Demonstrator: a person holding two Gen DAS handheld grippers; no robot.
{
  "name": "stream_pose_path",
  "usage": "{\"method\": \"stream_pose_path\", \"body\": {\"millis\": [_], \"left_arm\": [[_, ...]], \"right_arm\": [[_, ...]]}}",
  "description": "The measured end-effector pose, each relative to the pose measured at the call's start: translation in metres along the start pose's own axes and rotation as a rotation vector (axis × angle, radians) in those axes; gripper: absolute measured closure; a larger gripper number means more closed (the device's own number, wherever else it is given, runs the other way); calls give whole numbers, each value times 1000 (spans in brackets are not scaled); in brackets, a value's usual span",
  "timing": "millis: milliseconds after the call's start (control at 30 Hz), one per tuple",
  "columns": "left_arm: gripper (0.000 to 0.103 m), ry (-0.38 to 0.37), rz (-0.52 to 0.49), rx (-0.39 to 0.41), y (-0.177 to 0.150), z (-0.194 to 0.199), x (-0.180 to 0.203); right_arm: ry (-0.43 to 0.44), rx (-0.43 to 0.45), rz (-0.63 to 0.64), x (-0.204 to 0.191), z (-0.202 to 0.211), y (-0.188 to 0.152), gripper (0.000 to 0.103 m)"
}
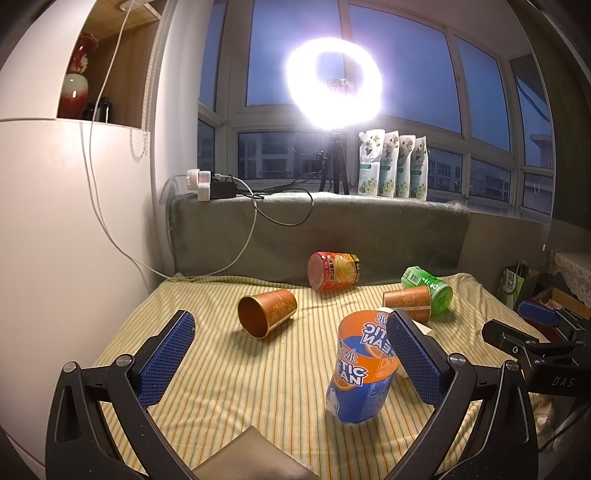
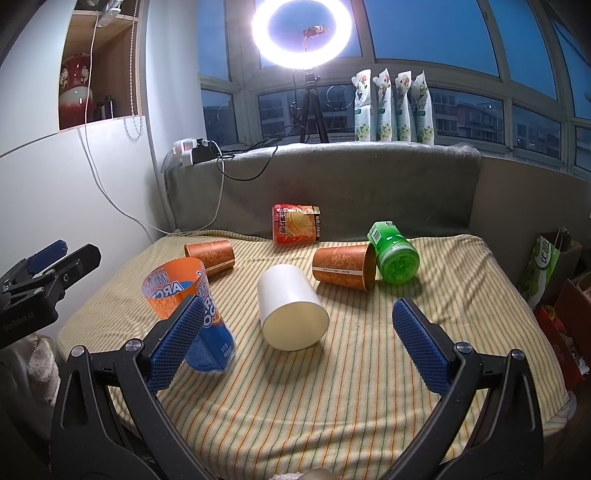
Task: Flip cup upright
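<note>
Several cups rest on a striped cloth [image 2: 332,387]. A blue-orange cup [image 1: 360,365] stands with its open mouth up, also in the right wrist view [image 2: 192,314]. A white cup [image 2: 291,314] lies on its side. Two brown cups lie on their sides, one at the left [image 1: 267,312] [image 2: 212,255] and one at the right [image 1: 408,301] [image 2: 343,266]. A green cup [image 2: 393,253] and a red-orange cup [image 2: 295,223] lie further back. My left gripper [image 1: 291,354] is open and empty, its right finger beside the blue-orange cup. My right gripper [image 2: 299,341] is open around the white cup's near end.
A grey cushion [image 2: 332,184] backs the cloth. Behind it are a ring light on a tripod [image 2: 303,33], refill pouches [image 2: 393,107] and a power strip with cables [image 2: 195,149]. A white cabinet [image 1: 55,221] stands at the left. Bags [image 2: 550,266] stand at the right.
</note>
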State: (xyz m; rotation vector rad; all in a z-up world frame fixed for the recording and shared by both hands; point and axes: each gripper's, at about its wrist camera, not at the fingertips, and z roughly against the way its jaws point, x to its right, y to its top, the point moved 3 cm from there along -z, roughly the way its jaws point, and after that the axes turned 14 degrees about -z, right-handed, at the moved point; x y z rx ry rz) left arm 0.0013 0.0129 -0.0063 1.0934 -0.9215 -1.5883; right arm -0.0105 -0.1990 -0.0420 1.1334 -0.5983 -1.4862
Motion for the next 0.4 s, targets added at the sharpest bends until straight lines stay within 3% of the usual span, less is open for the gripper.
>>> {"method": "stream_pose_path", "body": {"millis": [400], "left_arm": [[0, 4, -10, 6, -2, 0, 3]], "right_arm": [[2, -13, 0, -2, -4, -6, 0]]}}
